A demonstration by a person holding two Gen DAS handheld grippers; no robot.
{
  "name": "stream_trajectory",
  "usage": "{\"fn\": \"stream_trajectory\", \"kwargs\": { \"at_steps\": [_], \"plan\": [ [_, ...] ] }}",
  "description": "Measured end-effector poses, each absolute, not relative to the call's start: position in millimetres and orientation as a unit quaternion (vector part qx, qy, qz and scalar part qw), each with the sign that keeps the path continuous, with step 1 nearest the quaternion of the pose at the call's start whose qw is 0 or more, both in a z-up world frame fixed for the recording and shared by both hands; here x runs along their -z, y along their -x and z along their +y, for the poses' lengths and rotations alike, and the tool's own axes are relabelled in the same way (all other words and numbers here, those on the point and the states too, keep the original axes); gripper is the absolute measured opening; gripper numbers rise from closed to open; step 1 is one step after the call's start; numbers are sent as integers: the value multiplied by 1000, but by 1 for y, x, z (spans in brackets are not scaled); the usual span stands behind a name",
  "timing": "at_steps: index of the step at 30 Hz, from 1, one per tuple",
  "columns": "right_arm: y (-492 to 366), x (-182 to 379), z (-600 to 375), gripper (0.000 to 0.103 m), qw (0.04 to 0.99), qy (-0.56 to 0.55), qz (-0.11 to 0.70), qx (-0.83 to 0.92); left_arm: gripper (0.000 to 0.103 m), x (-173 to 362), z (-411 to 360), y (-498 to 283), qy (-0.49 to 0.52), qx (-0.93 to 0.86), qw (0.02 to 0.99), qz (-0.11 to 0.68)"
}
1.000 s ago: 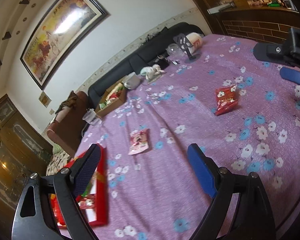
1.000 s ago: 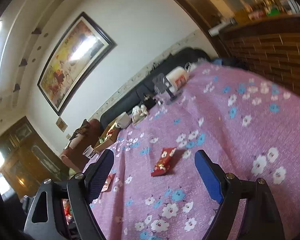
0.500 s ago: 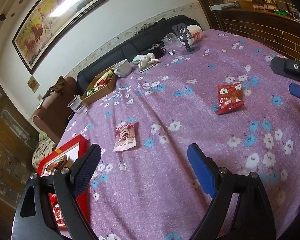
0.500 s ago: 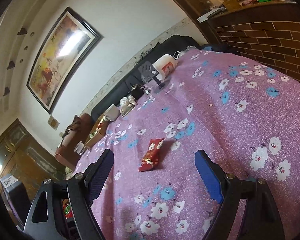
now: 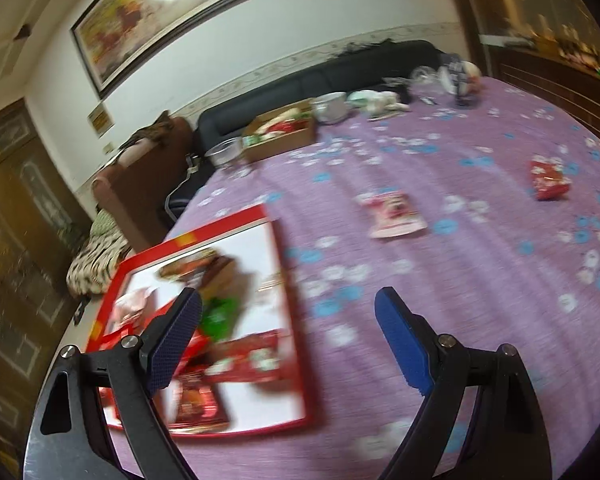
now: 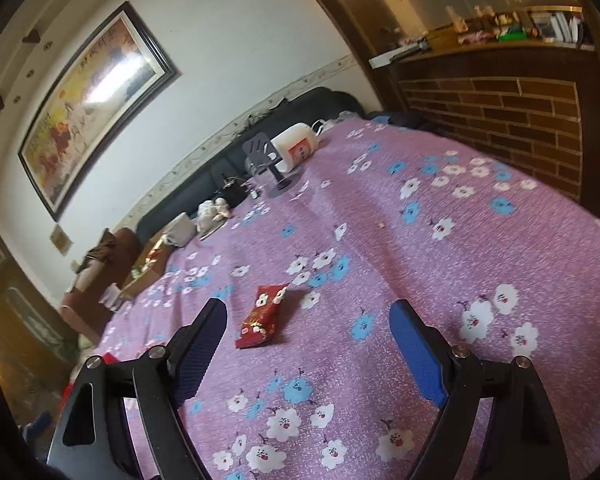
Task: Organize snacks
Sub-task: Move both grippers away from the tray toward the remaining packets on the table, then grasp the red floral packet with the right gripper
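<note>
1. While my left gripper [image 5: 288, 320] hangs over the near left part of the desk [image 5: 480, 320], its fingers [image 5: 396, 332] stand wide apart with nothing between them.
2. Under my left finger lies a red-rimmed tray [image 5: 288, 280] with a white floor, holding several snack packets [image 5: 240, 360], red and green ones among them; the view there is blurred, so I cannot tell them apart further.
3. A pink-and-white snack packet [image 5: 394, 214] lies flat on the purple flowered cloth, beyond the tray and well apart from my fingers.
4. Farther to the right, a red snack packet [image 5: 548, 180] rests on the cloth.
5. My right gripper [image 6: 308, 332] also has its fingers [image 6: 416, 348] spread wide and empty; that same red snack packet [image 6: 262, 316] lies on the cloth ahead, nearer the left finger, untouched.
6. At the far edge sit a cardboard box [image 5: 282, 136] of snacks, a white cup [image 5: 332, 106] and a clear glass [image 5: 224, 152].
</note>
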State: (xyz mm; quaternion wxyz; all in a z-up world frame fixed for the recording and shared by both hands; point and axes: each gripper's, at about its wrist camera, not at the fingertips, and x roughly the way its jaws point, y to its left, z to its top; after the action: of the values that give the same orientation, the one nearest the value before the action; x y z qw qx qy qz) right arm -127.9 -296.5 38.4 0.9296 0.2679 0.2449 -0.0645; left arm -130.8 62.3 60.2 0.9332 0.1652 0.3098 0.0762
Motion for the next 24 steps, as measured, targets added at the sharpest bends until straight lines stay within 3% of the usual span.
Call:
{"fn": "stream_trajectory", "kwargs": {
  "at_steps": [6,15,20,22,24],
  "plan": [
    [105,-47,-262,87,930,-237,273,73,89,-51,114,133,-144,-80,930,328],
    [14,-24,-220,83,895,-150,387,164,89,-54,136,131,-122,-55,929,344],
    [4,-4,-217,68,888,-125,407,174,89,-62,120,114,-121,-29,929,348],
    [7,-3,-217,47,890,-122,402,177,89,-64,108,101,-119,-18,928,354],
    [10,-2,-222,41,891,-137,397,172,89,-63,95,85,-117,-15,925,361]
  ]
}}
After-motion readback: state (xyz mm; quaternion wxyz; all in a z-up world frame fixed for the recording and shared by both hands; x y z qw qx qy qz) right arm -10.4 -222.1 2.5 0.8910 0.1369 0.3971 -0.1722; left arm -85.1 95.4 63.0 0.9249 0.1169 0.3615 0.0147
